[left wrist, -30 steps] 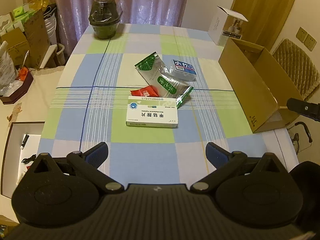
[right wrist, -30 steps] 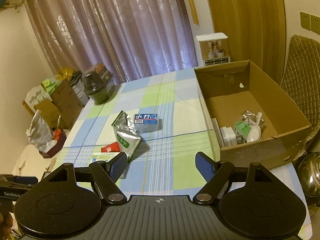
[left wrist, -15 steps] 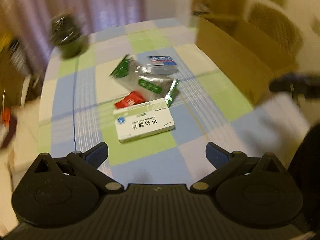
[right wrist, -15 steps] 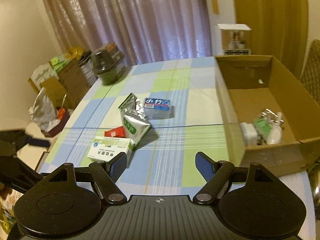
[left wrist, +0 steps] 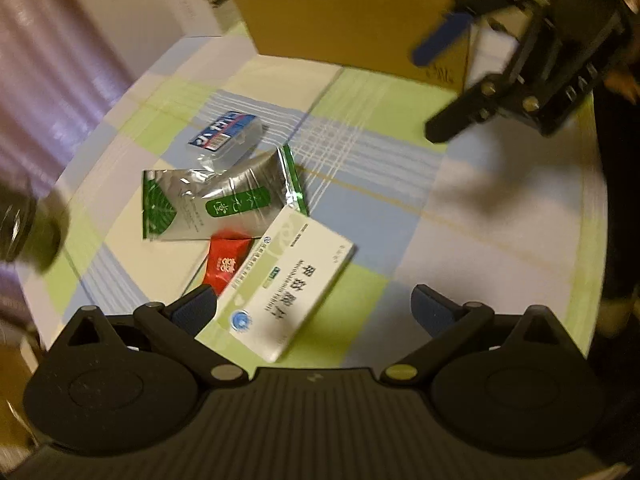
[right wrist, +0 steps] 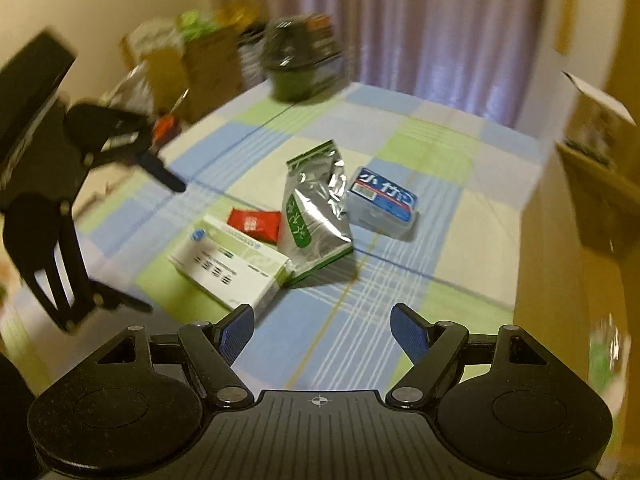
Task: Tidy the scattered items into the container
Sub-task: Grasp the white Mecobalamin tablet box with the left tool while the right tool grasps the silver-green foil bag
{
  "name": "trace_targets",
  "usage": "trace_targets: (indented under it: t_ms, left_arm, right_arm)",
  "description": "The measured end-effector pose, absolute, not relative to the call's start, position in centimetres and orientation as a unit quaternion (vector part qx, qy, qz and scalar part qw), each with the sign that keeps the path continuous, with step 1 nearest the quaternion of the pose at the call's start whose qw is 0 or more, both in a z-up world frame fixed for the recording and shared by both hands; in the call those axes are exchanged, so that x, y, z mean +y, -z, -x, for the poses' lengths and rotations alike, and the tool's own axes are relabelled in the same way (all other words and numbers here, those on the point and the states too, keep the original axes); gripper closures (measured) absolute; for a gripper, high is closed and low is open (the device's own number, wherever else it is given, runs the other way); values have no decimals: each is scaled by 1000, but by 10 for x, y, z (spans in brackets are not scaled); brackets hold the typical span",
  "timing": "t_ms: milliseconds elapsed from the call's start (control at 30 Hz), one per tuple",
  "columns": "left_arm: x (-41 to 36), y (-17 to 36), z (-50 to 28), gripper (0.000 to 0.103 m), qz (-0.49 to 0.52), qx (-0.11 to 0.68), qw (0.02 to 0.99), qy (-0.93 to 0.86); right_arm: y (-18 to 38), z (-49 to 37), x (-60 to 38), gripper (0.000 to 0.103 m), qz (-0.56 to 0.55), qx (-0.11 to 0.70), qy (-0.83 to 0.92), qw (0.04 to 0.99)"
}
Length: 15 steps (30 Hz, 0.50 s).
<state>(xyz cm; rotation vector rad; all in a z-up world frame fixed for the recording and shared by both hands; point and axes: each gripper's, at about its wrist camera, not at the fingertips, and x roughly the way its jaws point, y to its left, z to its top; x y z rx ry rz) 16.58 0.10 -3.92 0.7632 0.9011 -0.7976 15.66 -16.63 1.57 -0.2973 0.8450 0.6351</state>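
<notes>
Four items lie together on the checked tablecloth: a white medicine box, a red packet, a silver-green foil pouch and a blue-white box. My left gripper hangs open just above the medicine box, whose near end lies beside its left finger. My right gripper is open and empty, over bare cloth short of the pouch. The cardboard box stands at the table's side.
A dark green lidded container stands at the table's far edge in front of the curtain. Bags and cartons are piled on the floor beyond the table's left side. A white carton stands behind the cardboard box.
Both grippers have come down closer to the pile and rolled. The medicine box now sits beside the left gripper's left finger. Each gripper now shows in the other's view. No item has moved.
</notes>
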Motion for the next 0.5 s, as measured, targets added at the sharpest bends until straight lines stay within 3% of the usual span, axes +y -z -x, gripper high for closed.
trace_targets:
  t_ms: [133, 367, 500]
  left_arm:
    - [0, 57, -186, 5, -389, 409, 719, 405]
    - [-9, 96, -216, 8, -451, 403, 666, 437]
    - [-11, 109, -225, 19, -463, 408, 643, 453]
  right_arm:
    - [2, -179, -154, 22, 216, 396, -336, 827]
    - [15, -215, -142, 22, 245, 394, -370, 805]
    - [18, -231, -132, 22, 256, 392, -384, 796]
